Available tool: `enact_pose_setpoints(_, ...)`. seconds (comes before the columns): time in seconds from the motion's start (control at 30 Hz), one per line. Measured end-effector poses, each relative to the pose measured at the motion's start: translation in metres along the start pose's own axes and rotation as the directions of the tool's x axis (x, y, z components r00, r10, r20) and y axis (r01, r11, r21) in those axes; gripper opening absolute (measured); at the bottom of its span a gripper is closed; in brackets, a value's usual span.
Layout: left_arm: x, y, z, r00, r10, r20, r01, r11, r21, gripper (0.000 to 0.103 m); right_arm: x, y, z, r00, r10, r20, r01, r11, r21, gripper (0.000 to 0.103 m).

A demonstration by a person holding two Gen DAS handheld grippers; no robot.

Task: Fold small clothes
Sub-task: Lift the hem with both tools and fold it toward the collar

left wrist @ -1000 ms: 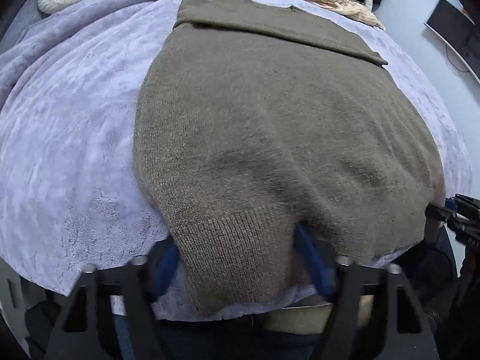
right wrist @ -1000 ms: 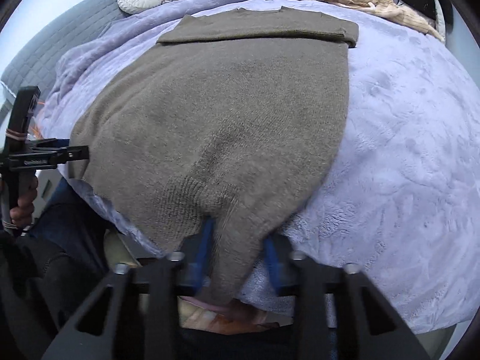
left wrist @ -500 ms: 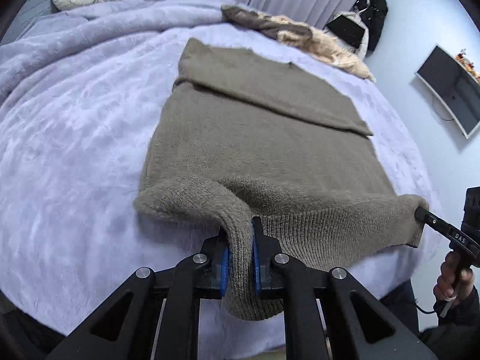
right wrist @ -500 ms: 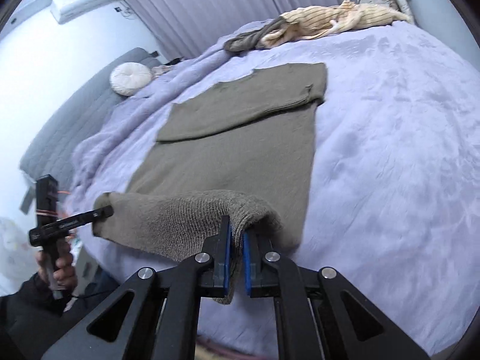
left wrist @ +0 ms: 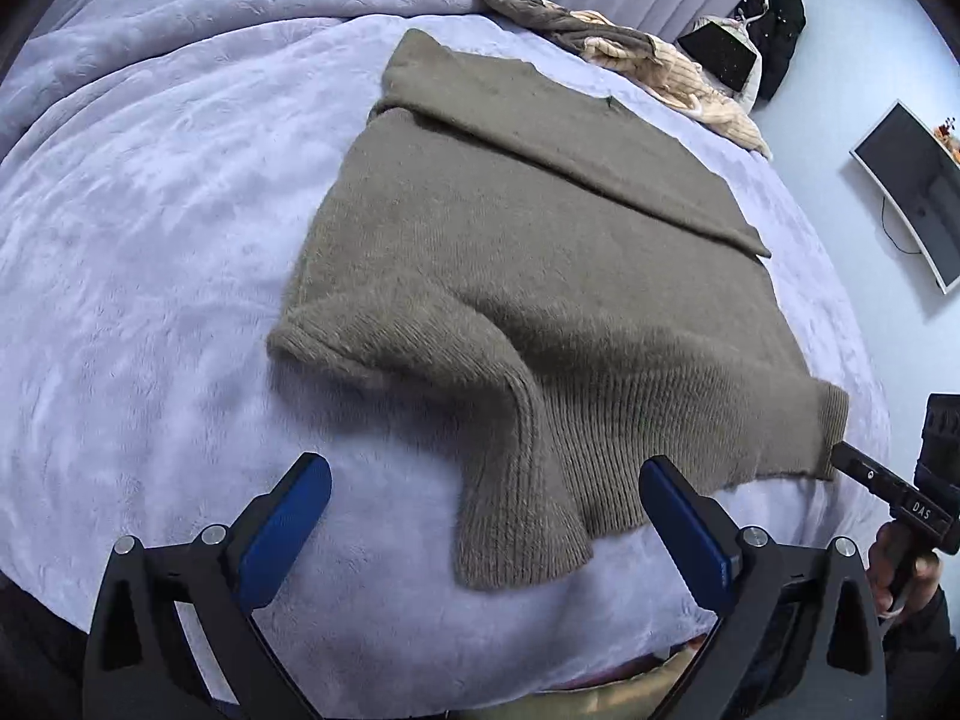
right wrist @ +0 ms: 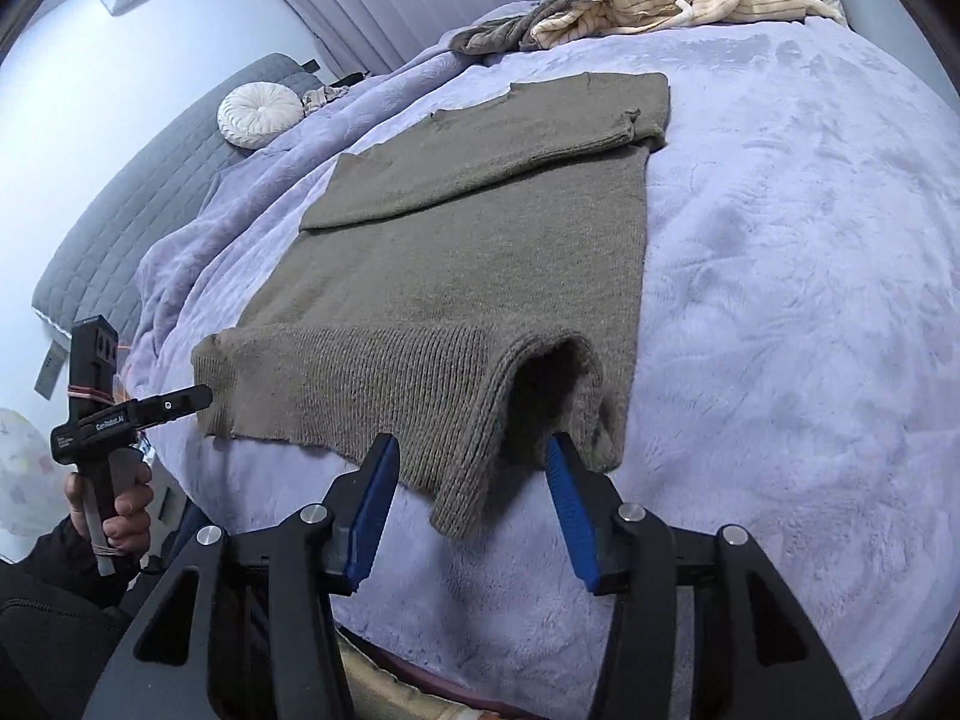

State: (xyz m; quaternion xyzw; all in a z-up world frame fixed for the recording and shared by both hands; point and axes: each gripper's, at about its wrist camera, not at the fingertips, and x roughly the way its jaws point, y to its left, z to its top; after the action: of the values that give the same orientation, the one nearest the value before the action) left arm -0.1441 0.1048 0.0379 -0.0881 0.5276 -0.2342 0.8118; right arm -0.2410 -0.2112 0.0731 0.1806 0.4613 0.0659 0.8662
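An olive-brown knitted sweater [left wrist: 528, 240] lies on the lavender blanket [left wrist: 150, 252] of the bed, its sleeves folded across the far end. Its ribbed hem [left wrist: 630, 420] is turned up and bunched at the near edge. My left gripper [left wrist: 480, 498] is open, its blue pads either side of the bunched left hem corner, not touching it. In the right wrist view the sweater [right wrist: 456, 252] shows too, and my right gripper [right wrist: 474, 474] is open around the humped right hem corner [right wrist: 540, 396]. Each gripper shows in the other's view, at the hem's far corner.
A pile of striped cream and grey clothes [right wrist: 648, 12] lies at the far end of the bed. A round white cushion [right wrist: 261, 114] sits by the grey headboard. A wall monitor [left wrist: 918, 186] hangs at the right. The bed's near edge is just below both grippers.
Both grippers were shut on the hem, lifted it up and forward onto the bed, and have now opened and let it go. The hem now rests bunched on the blanket.
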Motion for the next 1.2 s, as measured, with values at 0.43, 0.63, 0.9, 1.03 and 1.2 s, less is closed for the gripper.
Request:
enact_pose_setpoints(0.43, 0.033, -0.032, 0.009, 0.994, 0.107, -0.029, -0.106, 0.994, 0.031, 0.103, 0.014, 0.001, 0.007, 0.999, 0.045, -0.015, -0.045, 0.998, 0.046, 0.055)
enact_pose_setpoints(0.63, 0.041, -0.041, 0.008, 0.983, 0.180, -0.046, -0.178, 0.982, 0.056, 0.103, 0.024, 0.006, 0.008, 0.998, 0.052, -0.034, -0.050, 0.998, 0.041, 0.055)
enact_pose_setpoints(0.9, 0.044, -0.042, 0.011, 0.978, 0.197, -0.071, -0.192, 0.978, 0.082, 0.103, 0.031, 0.008, 0.011, 0.997, 0.020, -0.069, -0.019, 1.000, 0.014, 0.035)
enact_pose_setpoints(1.03, 0.041, -0.045, 0.010, 0.979, 0.188, -0.078, -0.179, 0.978, 0.104, 0.091, 0.029, 0.009, 0.011, 0.997, 0.013, -0.078, -0.013, 1.000, 0.010, 0.022)
enact_pose_setpoints(1.2, 0.026, -0.046, 0.008, 0.990, 0.120, -0.070, -0.110, 0.986, 0.123, 0.029, 0.037, 0.009, 0.011, 0.995, -0.007, -0.100, 0.007, 1.000, 0.005, 0.009)
